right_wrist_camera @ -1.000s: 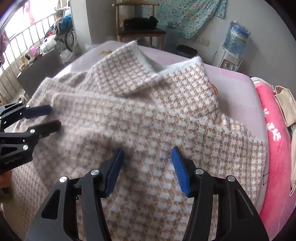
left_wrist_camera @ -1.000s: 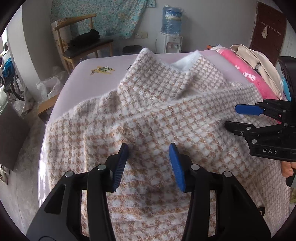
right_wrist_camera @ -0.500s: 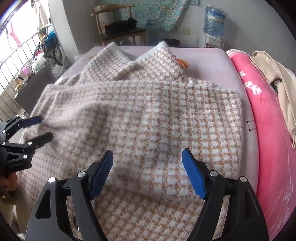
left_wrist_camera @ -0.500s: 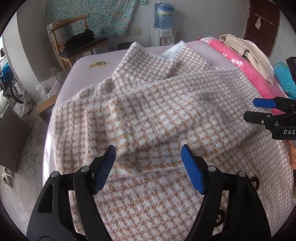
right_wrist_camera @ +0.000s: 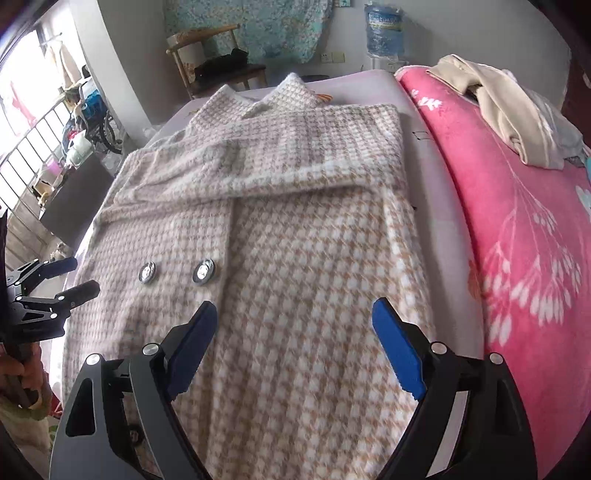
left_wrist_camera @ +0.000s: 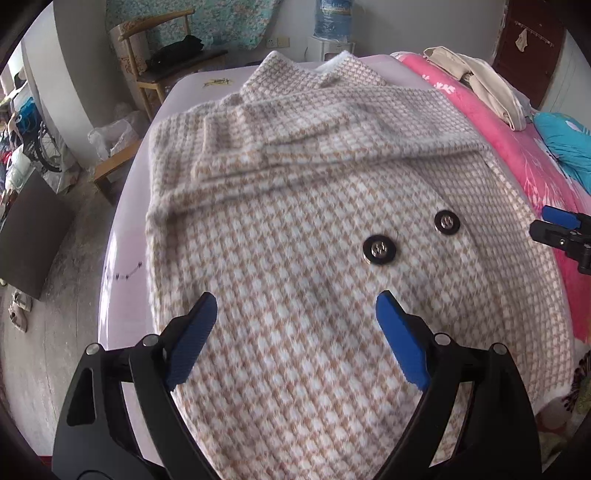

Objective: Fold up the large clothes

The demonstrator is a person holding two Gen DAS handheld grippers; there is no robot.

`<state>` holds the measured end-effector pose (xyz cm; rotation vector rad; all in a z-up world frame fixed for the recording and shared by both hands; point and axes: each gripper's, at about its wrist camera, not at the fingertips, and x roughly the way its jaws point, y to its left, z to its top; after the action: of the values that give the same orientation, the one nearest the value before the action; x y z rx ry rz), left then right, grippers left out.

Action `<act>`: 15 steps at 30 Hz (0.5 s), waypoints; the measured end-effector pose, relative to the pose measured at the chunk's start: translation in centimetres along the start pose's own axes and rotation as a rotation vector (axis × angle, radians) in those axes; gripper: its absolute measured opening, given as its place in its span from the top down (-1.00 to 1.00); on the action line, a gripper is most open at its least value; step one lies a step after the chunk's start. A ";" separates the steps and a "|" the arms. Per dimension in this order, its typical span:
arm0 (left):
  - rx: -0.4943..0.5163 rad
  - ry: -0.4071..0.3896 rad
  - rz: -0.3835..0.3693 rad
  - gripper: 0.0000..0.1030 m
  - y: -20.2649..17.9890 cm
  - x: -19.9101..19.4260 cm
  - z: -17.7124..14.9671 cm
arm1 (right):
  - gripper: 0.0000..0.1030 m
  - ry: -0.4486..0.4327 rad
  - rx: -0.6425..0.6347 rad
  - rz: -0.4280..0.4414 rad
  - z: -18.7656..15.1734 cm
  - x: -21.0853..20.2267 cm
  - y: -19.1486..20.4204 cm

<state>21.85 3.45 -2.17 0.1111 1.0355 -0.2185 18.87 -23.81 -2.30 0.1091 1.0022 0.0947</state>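
A large tan-and-white houndstooth coat point(left_wrist_camera: 314, 206) lies on a pale lilac bed point(left_wrist_camera: 125, 266), collar at the far end, sleeves folded across the chest. Two metal buttons point(left_wrist_camera: 378, 250) show on its front. It also shows in the right wrist view point(right_wrist_camera: 295, 229). My left gripper point(left_wrist_camera: 295, 314) is open and empty above the coat's lower left part. My right gripper point(right_wrist_camera: 295, 321) is open and empty above the lower right part. Each gripper shows at the other view's edge, the right one point(left_wrist_camera: 565, 229) and the left one point(right_wrist_camera: 55, 277).
A pink flowered blanket point(right_wrist_camera: 517, 221) runs along the bed's right side with a beige garment point(right_wrist_camera: 509, 110) on it. A wooden chair point(left_wrist_camera: 166, 70) and a water dispenser point(left_wrist_camera: 332, 29) stand by the far wall. The floor point(left_wrist_camera: 55, 314) drops off at the bed's left edge.
Both grippers opened wider and drew back and up from the coat. The coat now lies flat with its sleeves folded across, and the two buttons have come into view.
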 end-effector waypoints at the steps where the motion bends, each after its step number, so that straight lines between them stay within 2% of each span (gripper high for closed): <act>1: -0.011 0.008 0.004 -0.63 0.0 -0.1 -0.8 | -0.62 -0.001 0.011 0.000 -0.7 -0.6 -0.4; 7: -0.020 0.018 0.050 -0.63 -0.1 -1.1 -5.4 | -0.58 0.014 0.012 0.050 -4.7 -2.5 -0.1; 9: -0.021 0.028 0.064 -0.63 -0.1 -1.0 -6.7 | -0.49 0.020 -0.020 0.062 -6.0 -2.5 0.8; 11: -0.020 0.038 0.067 -0.63 -0.1 -0.8 -7.8 | -0.30 0.038 -0.056 0.050 -7.3 -2.2 1.5; 15: -0.014 0.034 0.077 -0.67 -0.1 -0.6 -9.3 | 0.03 0.136 -0.099 -0.043 -10.5 -0.3 1.6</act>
<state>13.74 5.21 -6.38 0.1421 1.0639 -0.1402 9.75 -21.80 -7.44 -0.0100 1.1332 0.1134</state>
